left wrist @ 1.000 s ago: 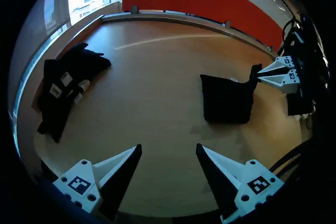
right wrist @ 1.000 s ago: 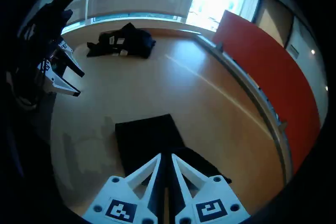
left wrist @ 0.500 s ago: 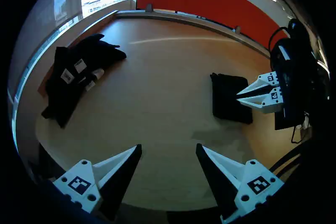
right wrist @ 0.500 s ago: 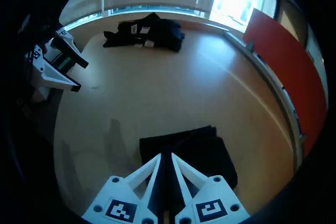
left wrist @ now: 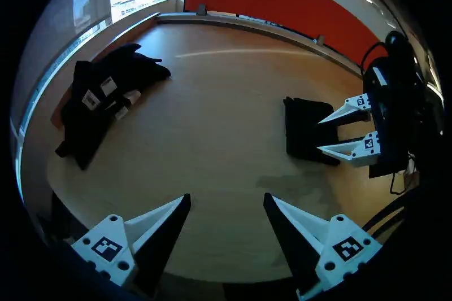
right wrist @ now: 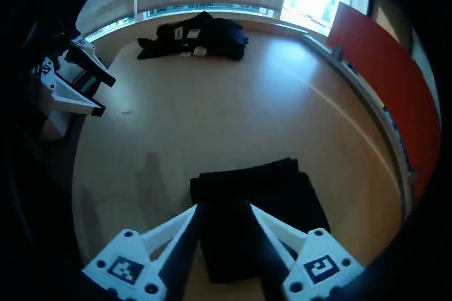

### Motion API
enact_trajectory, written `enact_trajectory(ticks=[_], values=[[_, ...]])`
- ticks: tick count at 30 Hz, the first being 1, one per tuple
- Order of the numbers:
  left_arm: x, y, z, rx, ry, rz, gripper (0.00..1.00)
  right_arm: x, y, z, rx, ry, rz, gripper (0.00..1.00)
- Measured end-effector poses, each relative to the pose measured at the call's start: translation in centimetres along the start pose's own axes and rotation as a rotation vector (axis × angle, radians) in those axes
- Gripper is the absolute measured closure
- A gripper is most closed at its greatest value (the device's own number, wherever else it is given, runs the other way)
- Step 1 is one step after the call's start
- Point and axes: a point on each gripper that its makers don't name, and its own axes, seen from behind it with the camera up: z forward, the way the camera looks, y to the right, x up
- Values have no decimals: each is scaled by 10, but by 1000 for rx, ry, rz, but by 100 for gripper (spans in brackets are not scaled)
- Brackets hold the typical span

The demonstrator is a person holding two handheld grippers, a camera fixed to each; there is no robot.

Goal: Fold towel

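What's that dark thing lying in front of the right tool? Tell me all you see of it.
It is a black towel, soft cloth by its look, folded into a compact, roughly rectangular stack with layered edges along one side. It lies flat on the wooden table. The right tool is open, its fingers spread over the near edge; contact is unclear.
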Motion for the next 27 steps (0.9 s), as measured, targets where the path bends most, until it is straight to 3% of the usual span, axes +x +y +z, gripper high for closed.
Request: enact_trajectory(ticks=[2, 11, 27], values=[[0, -1, 0, 1, -1, 1, 4, -2, 0, -2, -2, 0, 5, 33], [1, -4, 2, 8, -2, 2, 4, -20, 0, -12, -28, -8, 36, 33], [-1, -3, 4, 8, -8, 7, 4, -77, -7, -39, -81, -56, 138, 33]])
